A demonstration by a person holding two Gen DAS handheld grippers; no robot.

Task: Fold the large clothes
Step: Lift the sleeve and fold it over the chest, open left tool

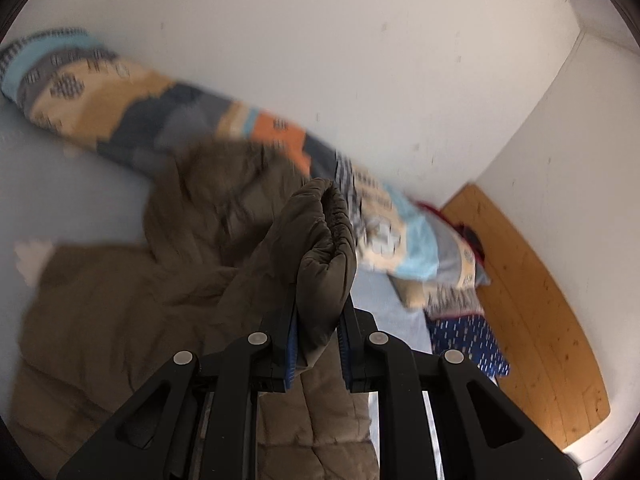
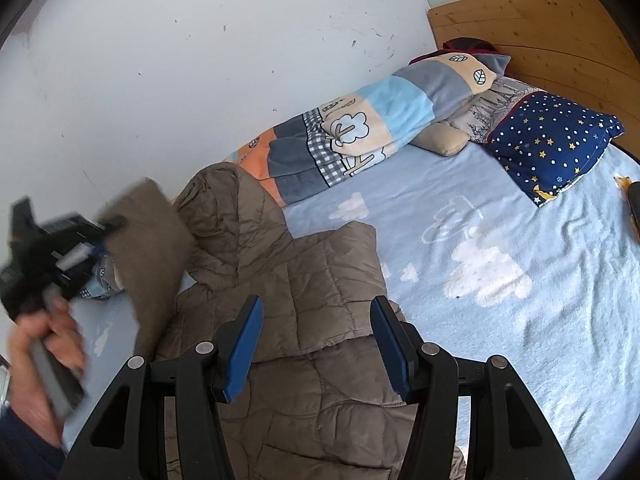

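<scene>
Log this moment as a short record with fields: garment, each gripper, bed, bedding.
garment: brown quilted puffer jacket, spread on the bed
left gripper: shut on the jacket's elastic sleeve cuff, sleeve lifted
right gripper: open, empty, above the jacket
bed: light blue sheet with white clouds, wooden headboard
bedding: rolled patchwork fleece blanket along the wall; navy star-print pillow by the headboard

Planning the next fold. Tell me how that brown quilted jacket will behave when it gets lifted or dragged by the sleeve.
The jacket is probably floppy: the sleeve held by the left gripper droops and creases. It is likely light for its bulk, since the puffy quilting looks padded. On the fleecy blue bedcover it may drag and bunch rather than slide.
</scene>
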